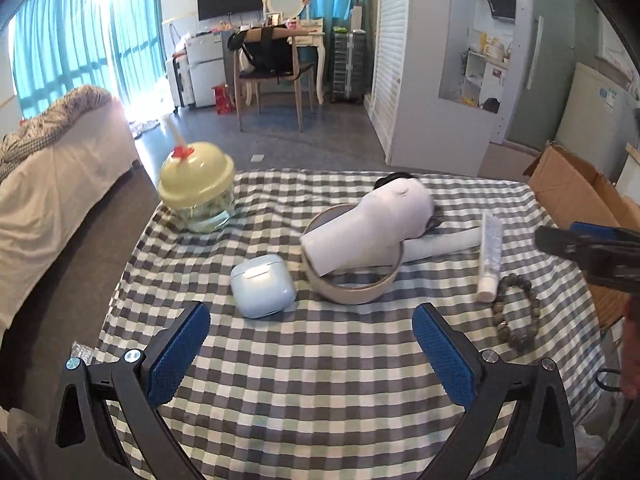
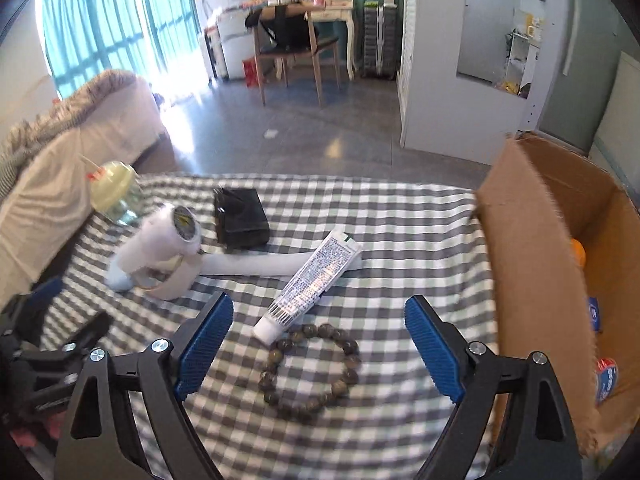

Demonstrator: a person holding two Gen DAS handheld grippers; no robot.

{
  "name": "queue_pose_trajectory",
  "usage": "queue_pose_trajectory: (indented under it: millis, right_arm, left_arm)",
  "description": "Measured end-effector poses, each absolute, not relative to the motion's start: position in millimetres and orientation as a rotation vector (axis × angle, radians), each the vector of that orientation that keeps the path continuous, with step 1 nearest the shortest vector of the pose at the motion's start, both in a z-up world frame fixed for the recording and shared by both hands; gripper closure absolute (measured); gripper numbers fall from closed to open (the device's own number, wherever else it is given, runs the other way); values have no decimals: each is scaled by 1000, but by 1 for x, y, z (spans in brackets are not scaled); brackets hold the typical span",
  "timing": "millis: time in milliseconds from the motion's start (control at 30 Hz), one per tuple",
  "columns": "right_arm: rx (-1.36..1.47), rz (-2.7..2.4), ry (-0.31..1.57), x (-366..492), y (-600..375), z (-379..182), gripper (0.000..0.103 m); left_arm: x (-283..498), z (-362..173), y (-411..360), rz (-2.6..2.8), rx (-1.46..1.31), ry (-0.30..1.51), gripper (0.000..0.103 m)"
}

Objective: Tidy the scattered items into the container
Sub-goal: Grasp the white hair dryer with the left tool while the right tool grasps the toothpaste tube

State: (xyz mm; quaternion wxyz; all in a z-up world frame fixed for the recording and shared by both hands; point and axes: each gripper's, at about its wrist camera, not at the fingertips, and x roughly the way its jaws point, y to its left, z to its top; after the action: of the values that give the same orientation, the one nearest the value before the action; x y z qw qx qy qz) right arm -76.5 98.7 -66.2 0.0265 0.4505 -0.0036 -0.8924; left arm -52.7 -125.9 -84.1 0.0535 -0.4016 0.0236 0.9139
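Scattered items lie on a checked tablecloth (image 1: 320, 380). My left gripper (image 1: 312, 320) is open and empty, just short of a pale blue earbud case (image 1: 262, 286). Behind the case, a white hair dryer (image 1: 368, 224) rests across a round beige ring (image 1: 352, 292). My right gripper (image 2: 320, 312) is open, with a brown bead bracelet (image 2: 310, 372) on the cloth between its fingers, untouched. A white tube (image 2: 310, 284) lies just beyond the bracelet. The open cardboard box (image 2: 532, 240) stands to the right and holds a few items.
A yellow-lidded cup (image 1: 198, 188) with a straw stands at the table's far left corner. A black box (image 2: 240, 220) lies behind the hair dryer (image 2: 160, 244). A bed (image 1: 60, 184) is on the left; a chair (image 1: 272, 72) and a dressing table stand across the floor.
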Motion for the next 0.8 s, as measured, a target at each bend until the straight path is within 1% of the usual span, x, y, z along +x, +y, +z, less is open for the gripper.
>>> queue_pose_trajectory:
  millis: [100,267,367,400,433,467,533,567,600,633,800]
  right_arm:
    - [1486,-2748,55,-98,89,-91,17]
    - [1583,-2703,89,-119,78,-117,28]
    - [1615,-2695,168,-125,71,-125,41]
    - [1634,-2672,177,-127,69,-129,49]
    - [1640,-2658,170,-128,68,-131,53]
    - [1639,-2660,172,-127,68,-131,53]
    - [1639,-2662,175,-125,69,-130,67]
    - [1645,-2660,161,-124,72,-129,69]
    - [1644,-2655,138,-123,75,-128,74]
    - [1642,-2647,100,-121,80,-126,77]
    - [1572,-2648,-12,-104,98,-103,77]
  left_arm:
    - [-58,-90,-131,2786,-1228,77,0]
    - [-67,-98,-139,2777,-1253,63,0]
    - [-72,-102,-140,2770,-1267,55,0]
    - [-73,-104,-140,2767,-1271,50,0]
    - [-74,-104,-140,2764,-1273,47,0]
    - [-75,-105,-139,2762,-1276,45,0]
    - [-75,-105,-139,2756,-1277,43,0]
    - [-74,-105,-138,2751,-1276,40,0]
    - [-74,-105,-137,2749,-1274,39,0]
    - [-73,-104,-137,2747,-1271,39,0]
    - [-71,-99,-135,2751,-1251,38,0]
